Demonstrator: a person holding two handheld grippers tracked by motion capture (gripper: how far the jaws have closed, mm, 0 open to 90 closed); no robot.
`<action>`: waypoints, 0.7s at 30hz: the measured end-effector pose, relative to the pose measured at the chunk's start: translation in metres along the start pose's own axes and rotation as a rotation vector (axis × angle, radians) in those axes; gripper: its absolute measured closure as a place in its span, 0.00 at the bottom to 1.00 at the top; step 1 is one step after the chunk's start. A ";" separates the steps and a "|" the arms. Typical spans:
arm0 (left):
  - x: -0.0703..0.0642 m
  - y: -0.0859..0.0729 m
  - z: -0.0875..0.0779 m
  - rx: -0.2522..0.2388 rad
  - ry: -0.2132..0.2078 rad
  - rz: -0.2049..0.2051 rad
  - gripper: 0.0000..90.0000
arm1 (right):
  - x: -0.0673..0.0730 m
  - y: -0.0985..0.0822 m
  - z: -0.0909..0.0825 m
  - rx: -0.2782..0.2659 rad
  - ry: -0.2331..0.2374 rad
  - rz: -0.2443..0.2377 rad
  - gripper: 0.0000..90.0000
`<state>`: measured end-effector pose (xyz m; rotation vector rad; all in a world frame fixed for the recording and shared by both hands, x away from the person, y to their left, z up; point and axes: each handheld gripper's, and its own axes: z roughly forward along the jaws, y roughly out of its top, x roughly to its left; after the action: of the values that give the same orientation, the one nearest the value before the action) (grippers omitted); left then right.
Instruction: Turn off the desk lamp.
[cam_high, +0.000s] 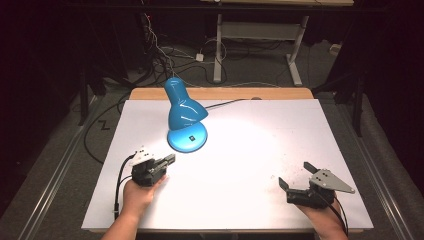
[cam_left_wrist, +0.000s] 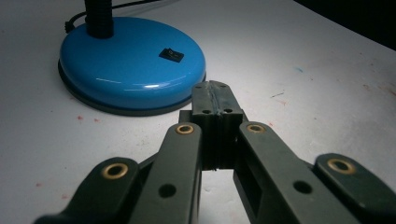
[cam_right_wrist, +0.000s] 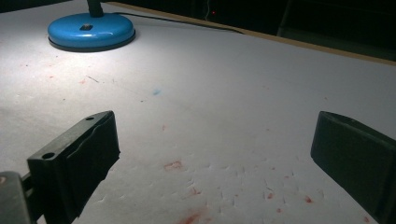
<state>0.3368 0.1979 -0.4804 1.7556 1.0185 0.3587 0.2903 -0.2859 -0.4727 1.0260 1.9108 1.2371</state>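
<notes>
Right gripper (cam_high: 296, 177): lay nearest, at the table's front right, held from below by the right hand (cam_high: 325, 217) — its jaws stood wide apart with nothing between them, and bare stained paper showed in the gap in the right gripper view
Left gripper (cam_high: 170, 159): sat at the front left in the left hand (cam_high: 136, 195), jaws pressed together and empty, tips pointing at the lamp's base and just short of it — the left gripper view showed a thin strip of paper between the tips and the base's rim
Table cover (cam_high: 260, 165): a white paper sheet over the table, flecked with small red marks and one blue spot toward the front, brightly lit in the middle
Desk lamp (cam_high: 184, 112): blue, switched on, standing left of centre beyond the left gripper; its shade tipped down to the right over the sheet
Lamp base (cam_left_wrist: 130, 65): a round blue dome with a dark rim, flat on the paper, the black neck rising from its far side
Switch (cam_left_wrist: 171, 54): a small black rocker on top of the base, untouched by either gripper
Cord (cam_high: 227, 103): black, running from behind the lamp toward the table's far wooden edge (cam_high: 220, 93)
</notes>
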 end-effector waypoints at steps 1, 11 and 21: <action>0.001 0.001 0.001 -0.002 -0.002 -0.004 0.98 | 0.000 0.000 0.000 0.000 0.000 0.000 0.02; 0.010 0.014 0.018 0.015 -0.019 -0.057 0.98 | 0.000 0.000 0.001 -0.003 0.003 0.005 0.02; 0.018 0.026 0.053 0.035 -0.003 -0.033 0.98 | 0.000 0.000 0.000 -0.005 0.006 0.015 0.02</action>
<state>0.3940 0.1762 -0.4843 1.7684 1.0558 0.3189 0.2905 -0.2863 -0.4726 1.0374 1.9071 1.2538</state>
